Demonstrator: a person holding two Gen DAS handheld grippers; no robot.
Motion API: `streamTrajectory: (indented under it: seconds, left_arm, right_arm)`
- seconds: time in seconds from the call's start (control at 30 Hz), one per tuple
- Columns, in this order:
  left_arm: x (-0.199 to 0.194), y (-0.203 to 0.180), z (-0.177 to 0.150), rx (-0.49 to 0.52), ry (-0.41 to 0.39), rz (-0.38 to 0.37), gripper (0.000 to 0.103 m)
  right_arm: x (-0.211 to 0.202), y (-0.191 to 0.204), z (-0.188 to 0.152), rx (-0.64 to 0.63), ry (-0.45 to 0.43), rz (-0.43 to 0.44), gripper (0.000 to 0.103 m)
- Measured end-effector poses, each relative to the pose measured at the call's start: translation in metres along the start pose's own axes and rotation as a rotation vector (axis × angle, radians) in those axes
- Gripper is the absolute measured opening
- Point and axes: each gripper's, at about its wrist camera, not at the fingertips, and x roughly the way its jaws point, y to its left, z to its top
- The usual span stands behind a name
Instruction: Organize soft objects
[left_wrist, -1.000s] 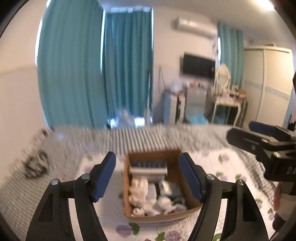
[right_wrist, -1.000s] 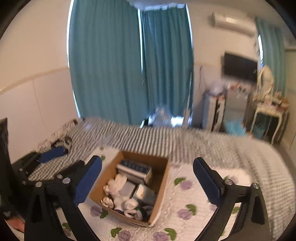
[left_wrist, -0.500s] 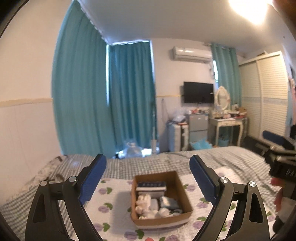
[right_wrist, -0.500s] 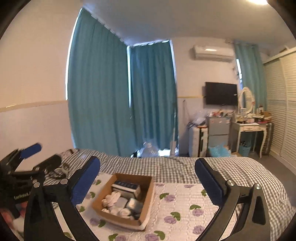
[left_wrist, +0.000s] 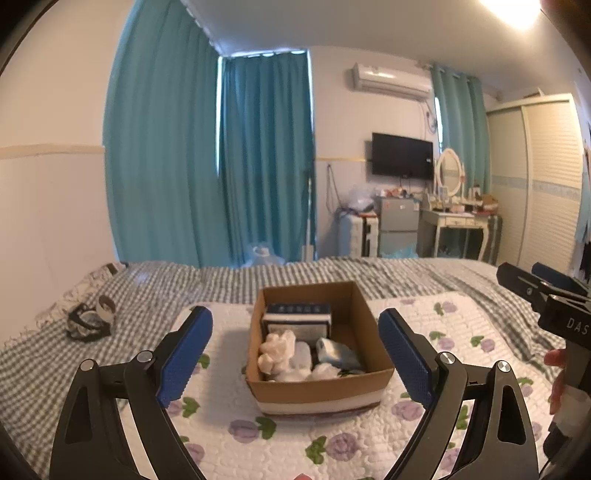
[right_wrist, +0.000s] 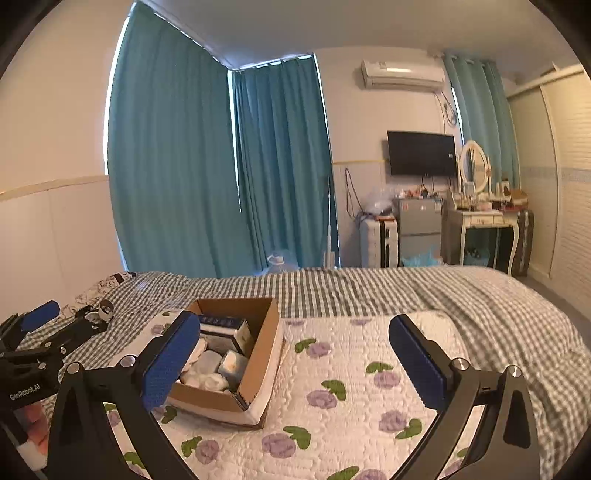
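Observation:
A brown cardboard box sits on a white quilt with purple flowers on the bed. Inside lie white balled socks, a light blue soft bundle and a dark blue and white carton. My left gripper is open and empty, held above the quilt just in front of the box. My right gripper is open and empty, to the right of the box. Each gripper shows at the edge of the other's view.
A grey checked bedspread covers the bed. A dark crumpled item lies at its left. Beyond the bed are teal curtains, a small fridge, a dressing table and a wardrobe.
Both grippers tilted up and pulled back from the box, then the left one came closer to it again. Both stayed open and empty.

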Motion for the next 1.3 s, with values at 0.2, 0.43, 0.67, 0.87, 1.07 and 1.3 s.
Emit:
streamTrajectory:
  seconds: [0.2, 0.43, 0.67, 0.87, 1.07, 1.3]
  left_arm:
    - [0.002, -0.003, -0.003, 0.004, 0.011, -0.005, 0.093]
    - [0.002, -0.003, -0.003, -0.007, 0.019, -0.013, 0.093]
    - [0.002, -0.003, -0.003, -0.005, 0.022, -0.008, 0.093]
    - [0.002, -0.006, -0.004, -0.005, 0.034, -0.019, 0.093]
    - [0.003, -0.008, -0.005, 0.003, 0.043, -0.027, 0.093]
    - [0.002, -0.011, -0.004, 0.012, 0.04, -0.025, 0.093]
  right_arm:
    - [0.009, -0.001, -0.008, -0.006, 0.027, 0.003, 0.103]
    - [0.007, 0.002, -0.01, -0.013, 0.027, 0.024, 0.103]
    - [0.005, 0.011, -0.011, -0.026, 0.024, 0.039, 0.103]
    - [0.007, 0.014, -0.013, -0.03, 0.038, 0.043, 0.103]
    - [0.006, 0.018, -0.013, -0.039, 0.034, 0.046, 0.103]
    - [0.007, 0.019, -0.014, -0.04, 0.037, 0.045, 0.103]
